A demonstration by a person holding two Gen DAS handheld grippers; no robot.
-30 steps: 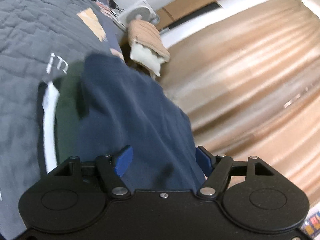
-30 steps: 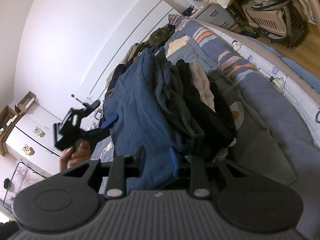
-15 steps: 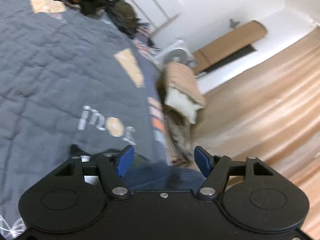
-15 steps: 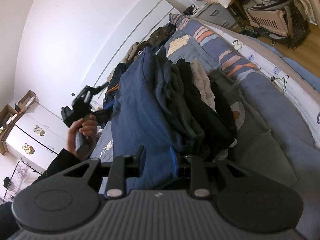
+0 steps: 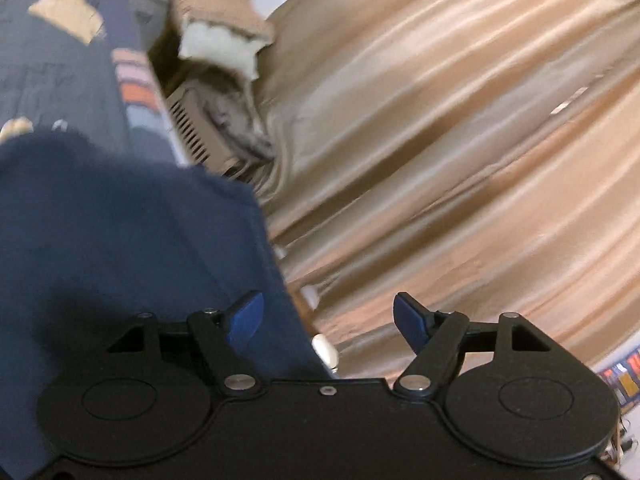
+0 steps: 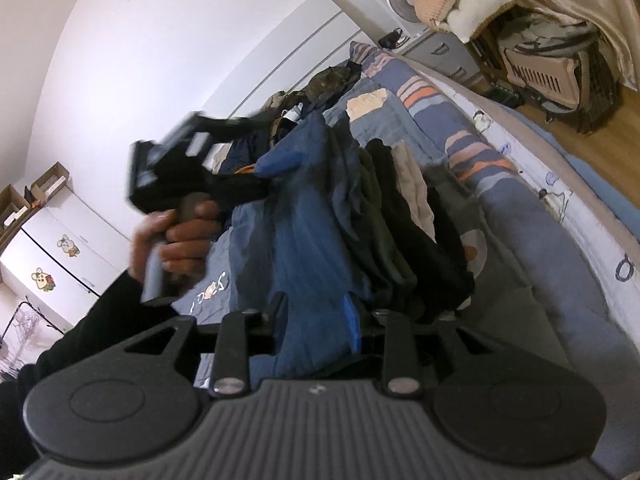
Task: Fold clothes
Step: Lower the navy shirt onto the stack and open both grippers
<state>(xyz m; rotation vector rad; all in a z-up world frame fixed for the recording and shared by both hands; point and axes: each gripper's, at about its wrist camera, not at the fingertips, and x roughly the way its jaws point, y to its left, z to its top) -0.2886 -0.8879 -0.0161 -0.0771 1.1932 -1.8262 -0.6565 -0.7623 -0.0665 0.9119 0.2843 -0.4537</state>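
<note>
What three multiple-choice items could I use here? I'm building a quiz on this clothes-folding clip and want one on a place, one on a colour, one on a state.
1. Where does the blue garment lie?
A. On the bed
B. On the wooden floor
C. In a drawer

2. What colour is the curtain?
A. Green
B. Golden tan
C. Black

3. How does the right gripper stand?
A. Wide open, holding nothing
B. Shut on the blue garment
C. Shut on a pillow

Answers:
1. A: in the right wrist view the cloth is spread over the quilt of the bed.
2. B: the left wrist view shows shiny golden-tan folds beyond the open left gripper.
3. B: blue cloth fills the narrow gap between its fingers, which press it from both sides.
</note>
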